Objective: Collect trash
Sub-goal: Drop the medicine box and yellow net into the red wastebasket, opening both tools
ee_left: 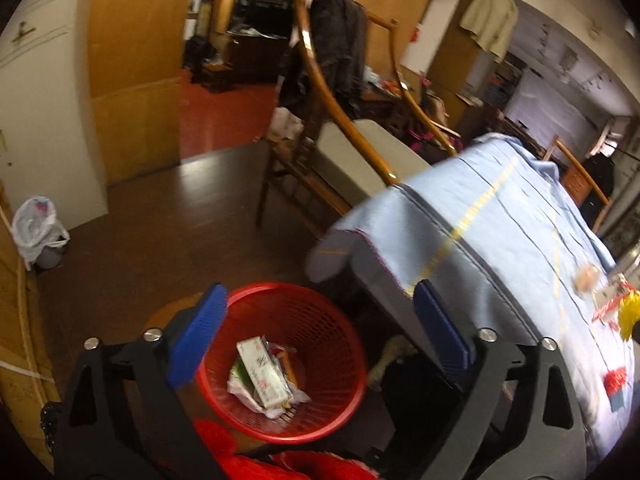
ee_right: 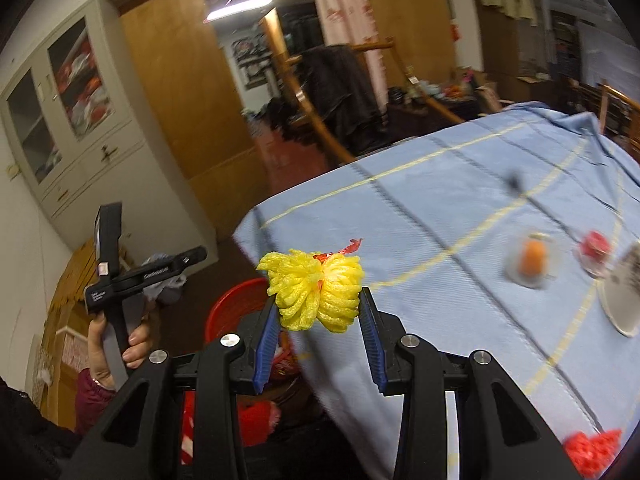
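Observation:
A red mesh waste basket stands on the floor beside the table, with a white carton and crumpled wrappers in it. My left gripper is open and empty above the basket. My right gripper is shut on a yellow foam fruit net with a red scrap in it, held over the table's near edge. The basket shows below left of it. On the blue tablecloth lie an orange item in a clear wrapper, a red item and red foam net.
A wooden chair with dark clothes stands behind the table. A small bin with a white bag stands by the left cabinet. A white plate lies at the table's right. The left gripper's handle shows in the person's hand.

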The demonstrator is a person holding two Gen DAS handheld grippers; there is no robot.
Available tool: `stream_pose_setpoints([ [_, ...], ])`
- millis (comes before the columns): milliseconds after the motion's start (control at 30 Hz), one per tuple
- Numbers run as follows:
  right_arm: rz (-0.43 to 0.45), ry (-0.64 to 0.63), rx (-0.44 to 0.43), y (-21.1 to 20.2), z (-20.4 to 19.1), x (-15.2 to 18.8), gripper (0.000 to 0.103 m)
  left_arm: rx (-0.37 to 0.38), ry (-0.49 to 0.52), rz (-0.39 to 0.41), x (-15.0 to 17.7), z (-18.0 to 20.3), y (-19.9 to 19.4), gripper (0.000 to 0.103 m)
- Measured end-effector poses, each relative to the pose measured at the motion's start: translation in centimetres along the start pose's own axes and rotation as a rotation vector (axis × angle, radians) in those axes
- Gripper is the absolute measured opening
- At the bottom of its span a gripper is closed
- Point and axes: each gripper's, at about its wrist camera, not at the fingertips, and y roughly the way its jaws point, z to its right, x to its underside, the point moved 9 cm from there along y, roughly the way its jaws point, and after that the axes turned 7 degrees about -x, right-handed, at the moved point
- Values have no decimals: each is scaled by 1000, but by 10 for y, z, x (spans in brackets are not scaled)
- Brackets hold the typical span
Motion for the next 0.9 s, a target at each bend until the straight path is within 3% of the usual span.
stream_pose_setpoints([
  [300,-166,-108,-129,91,-74,-5,39,4,-120,-21,-6,-43,8,93],
  [467,-205,-156,-168,128,-103,-10,42,-4,-169,-37,-7,-60,17,93],
  [500,-203,-163,-169,135,-107,-13,44,-10,-174,-37,-7,-64,17,93],
  [567,-199,-166,-166,147,-114,-18,68,-21,-178,-35,-7,-69,18,93],
  [900,-138,-100,-132,128,-90,-25,69,-3,-170,-33,-7,-62,13,93],
])
